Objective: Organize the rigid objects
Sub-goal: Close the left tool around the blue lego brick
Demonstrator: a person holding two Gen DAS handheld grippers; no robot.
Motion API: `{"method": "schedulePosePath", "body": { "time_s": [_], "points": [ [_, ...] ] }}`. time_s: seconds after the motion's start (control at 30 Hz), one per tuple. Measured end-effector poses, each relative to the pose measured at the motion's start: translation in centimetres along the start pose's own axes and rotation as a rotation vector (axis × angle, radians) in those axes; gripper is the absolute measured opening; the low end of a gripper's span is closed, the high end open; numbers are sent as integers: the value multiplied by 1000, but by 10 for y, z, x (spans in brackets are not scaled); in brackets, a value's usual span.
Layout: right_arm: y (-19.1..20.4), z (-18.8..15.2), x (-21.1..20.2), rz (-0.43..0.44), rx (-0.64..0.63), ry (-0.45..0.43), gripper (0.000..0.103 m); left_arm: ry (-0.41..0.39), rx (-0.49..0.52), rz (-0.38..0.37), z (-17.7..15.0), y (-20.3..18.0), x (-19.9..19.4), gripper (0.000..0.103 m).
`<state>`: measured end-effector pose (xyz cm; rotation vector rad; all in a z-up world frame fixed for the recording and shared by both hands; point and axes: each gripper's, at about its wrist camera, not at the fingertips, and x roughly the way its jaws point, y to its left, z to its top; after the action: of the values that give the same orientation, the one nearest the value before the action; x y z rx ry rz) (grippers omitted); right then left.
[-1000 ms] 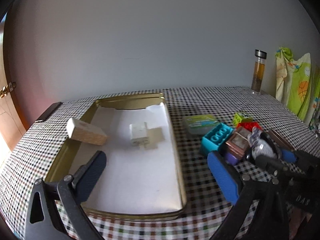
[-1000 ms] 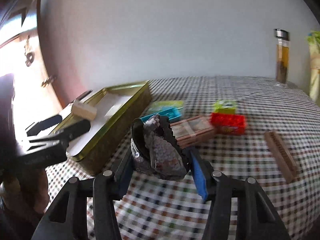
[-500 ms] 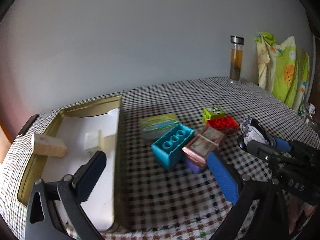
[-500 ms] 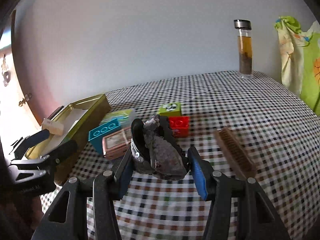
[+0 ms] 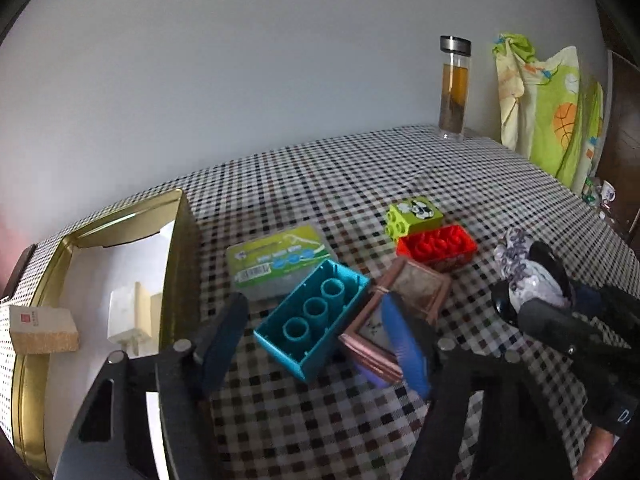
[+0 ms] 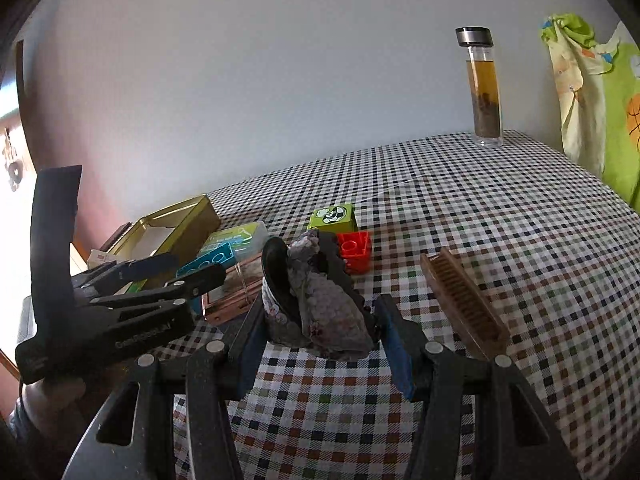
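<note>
- Plain grey wall, checkered table [image 5: 460, 168] with a tea bottle [image 6: 484, 88] at the far edge and a green cloth [image 5: 556, 112] hanging off to the right.
- Gold tin [image 5: 176, 248] sits on the left, with a white plug [image 5: 128, 316] inside and a cork block [image 5: 42, 330] on its near rim.
- Right hand-held gripper [image 6: 320, 312] is clamped on a grey patterned clip [image 6: 320, 300], held up off the table.
- Left hand-held gripper [image 5: 316, 332] is spread wide and empty.
- Right in front of it, between its fingers: the teal brick [image 5: 312, 320], upside down, long axis running away and to the right. Pink frame [image 5: 404, 300] touches its right side.
- Red brick [image 5: 438, 246], green brick [image 5: 414, 214] and green box [image 5: 280, 260] are just behind.
- Comb [image 6: 464, 304] lies alone near the right gripper.
- My guess: left is nearer the teal brick, and the tin lies to its left.
</note>
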<state>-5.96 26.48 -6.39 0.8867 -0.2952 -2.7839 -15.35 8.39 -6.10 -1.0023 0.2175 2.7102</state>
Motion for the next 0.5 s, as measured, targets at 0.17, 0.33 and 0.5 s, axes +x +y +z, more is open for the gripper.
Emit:
{"method": "schedulePosePath", "body": {
  "time_s": [0.17, 0.33, 0.5],
  "points": [
    [1, 0, -1, -6, -10, -4, 56, 11, -58, -59, -5, 13, 0, 75],
    [1, -1, -1, -9, -14, -3, 56, -17, -33, -80, -9, 6, -5, 52],
    [1, -1, -1, -8, -12, -2, 56, -14, -56, -106, -12, 12, -8, 49]
  ]
}}
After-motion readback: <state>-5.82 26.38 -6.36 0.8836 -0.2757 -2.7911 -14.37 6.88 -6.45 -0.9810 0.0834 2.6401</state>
